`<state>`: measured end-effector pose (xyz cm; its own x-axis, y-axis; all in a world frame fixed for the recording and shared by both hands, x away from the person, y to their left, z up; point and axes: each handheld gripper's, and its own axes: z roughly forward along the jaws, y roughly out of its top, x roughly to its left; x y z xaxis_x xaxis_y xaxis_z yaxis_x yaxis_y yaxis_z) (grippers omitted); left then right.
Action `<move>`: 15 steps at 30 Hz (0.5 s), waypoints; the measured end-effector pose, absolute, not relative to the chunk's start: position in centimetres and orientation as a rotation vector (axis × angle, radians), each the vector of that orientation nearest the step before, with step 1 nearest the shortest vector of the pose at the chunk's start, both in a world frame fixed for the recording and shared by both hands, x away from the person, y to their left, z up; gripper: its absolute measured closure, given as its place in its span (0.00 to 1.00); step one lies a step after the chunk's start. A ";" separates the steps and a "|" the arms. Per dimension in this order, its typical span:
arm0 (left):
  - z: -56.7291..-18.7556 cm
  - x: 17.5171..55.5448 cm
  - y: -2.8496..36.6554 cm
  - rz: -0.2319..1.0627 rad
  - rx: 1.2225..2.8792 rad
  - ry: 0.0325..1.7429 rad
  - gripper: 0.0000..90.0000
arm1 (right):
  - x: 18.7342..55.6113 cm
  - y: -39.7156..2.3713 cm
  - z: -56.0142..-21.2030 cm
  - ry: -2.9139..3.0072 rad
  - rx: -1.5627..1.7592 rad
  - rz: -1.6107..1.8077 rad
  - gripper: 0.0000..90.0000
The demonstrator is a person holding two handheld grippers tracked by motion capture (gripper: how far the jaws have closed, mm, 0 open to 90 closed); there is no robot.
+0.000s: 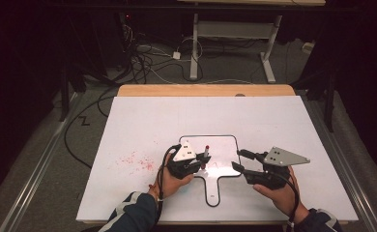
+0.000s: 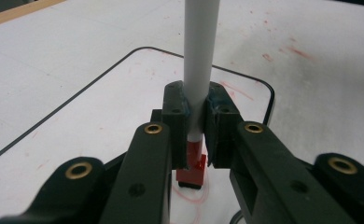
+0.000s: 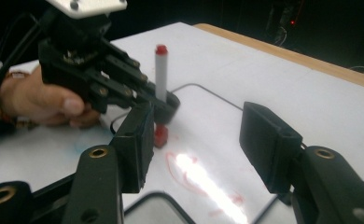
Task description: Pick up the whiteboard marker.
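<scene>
Left tool (image 1: 202, 162) clamped on upright marker (image 2: 199, 70), tip on whiteboard (image 1: 225, 142); right tool (image 1: 238, 159) apart, empty.

Left gripper (image 1: 198, 162) fingers clamped, right gripper (image 1: 238, 160) fingers apart

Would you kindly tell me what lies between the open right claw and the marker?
Bare whiteboard with red scribbles and glare, in the right gripper view; the left claw holds the marker upright.
</scene>
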<state>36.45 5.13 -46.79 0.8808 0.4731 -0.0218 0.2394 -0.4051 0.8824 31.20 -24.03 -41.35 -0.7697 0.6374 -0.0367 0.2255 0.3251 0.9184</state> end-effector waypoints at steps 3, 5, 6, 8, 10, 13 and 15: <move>-46.6 36.4 5.8 0.306 2.035 0.511 0.88 | 30.7 -24.9 -41.7 2.214 0.755 1.377 0.50; -46.5 36.5 6.6 0.321 2.047 0.521 0.88 | 30.4 -25.6 -41.9 2.211 0.757 1.341 0.50; -46.5 36.6 7.0 0.325 2.042 0.529 0.88 | 30.4 -25.6 -41.9 2.211 0.757 1.341 0.50; -46.6 36.8 7.7 0.340 2.041 0.532 0.88 | 30.0 -26.5 -42.4 2.213 0.766 1.311 0.49; -46.8 37.3 8.2 0.329 2.010 0.558 0.88 | 29.8 -26.7 -42.5 2.213 0.763 1.287 0.49; -47.2 37.8 7.7 0.328 1.977 0.571 0.88 | 29.6 -27.3 -42.6 2.204 0.753 1.260 0.49; -47.3 38.0 6.8 0.329 1.966 0.567 0.88 | 29.6 -27.3 -42.6 2.203 0.753 1.266 0.49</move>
